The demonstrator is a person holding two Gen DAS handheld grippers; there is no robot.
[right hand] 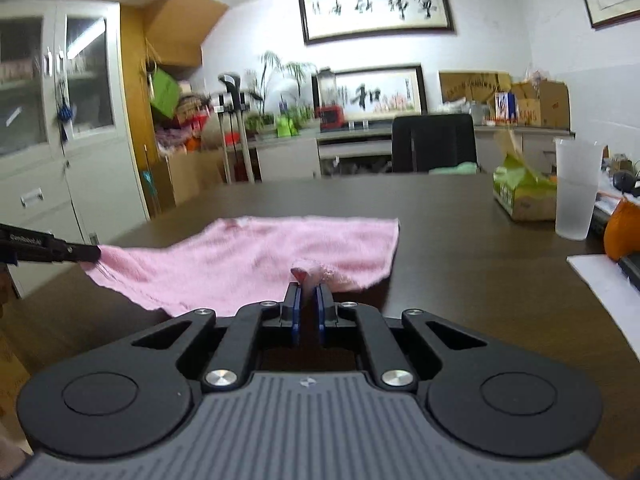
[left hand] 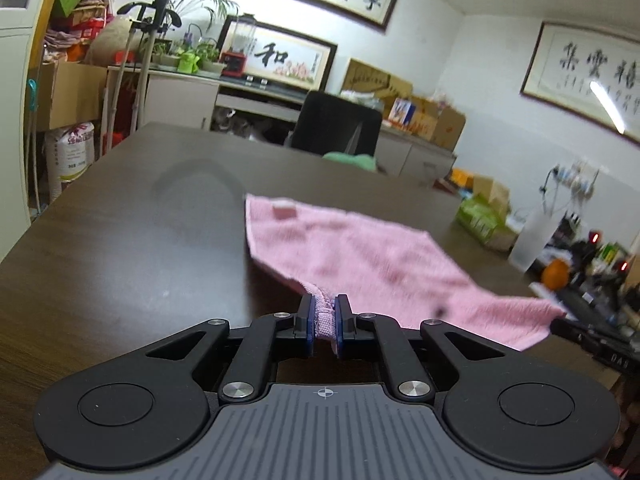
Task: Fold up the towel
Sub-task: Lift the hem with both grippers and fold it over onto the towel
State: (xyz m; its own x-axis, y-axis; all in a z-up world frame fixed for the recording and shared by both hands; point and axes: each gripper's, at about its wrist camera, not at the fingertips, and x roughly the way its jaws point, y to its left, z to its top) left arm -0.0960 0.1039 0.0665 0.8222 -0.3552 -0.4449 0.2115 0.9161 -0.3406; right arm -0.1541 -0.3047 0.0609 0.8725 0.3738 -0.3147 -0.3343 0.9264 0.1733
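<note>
Left gripper (left hand: 324,316) is pinching a near corner of the pink towel (left hand: 360,256), its blue pads (left hand: 306,320) closing on a bunched fold of the hem. Right gripper (right hand: 307,302) is clamping the other near corner, a small tuft of cloth (right hand: 310,272) poking up past its blue pads (right hand: 296,312). In the right wrist view the left gripper (right hand: 86,254) is appearing as a dark bar at the towel's (right hand: 256,256) left corner, touching the cloth there.

The towel is lying on the dark table (left hand: 120,220), its far edge resting flat while the near edge is lifting toward the two grippers. A small tag (left hand: 284,213) is sitting near the towel's far left corner. Both views are showing motion blur across the cloth.

To the right of the towel, well apart from it, a frosted cup (right hand: 576,188) is standing upright, a green box (right hand: 520,194) just beside it on the towel's side. An orange object (right hand: 624,228) is lying right of the cup. Beyond the towel, behind the table's (right hand: 460,240) far edge, a black chair (right hand: 434,142) is standing
</note>
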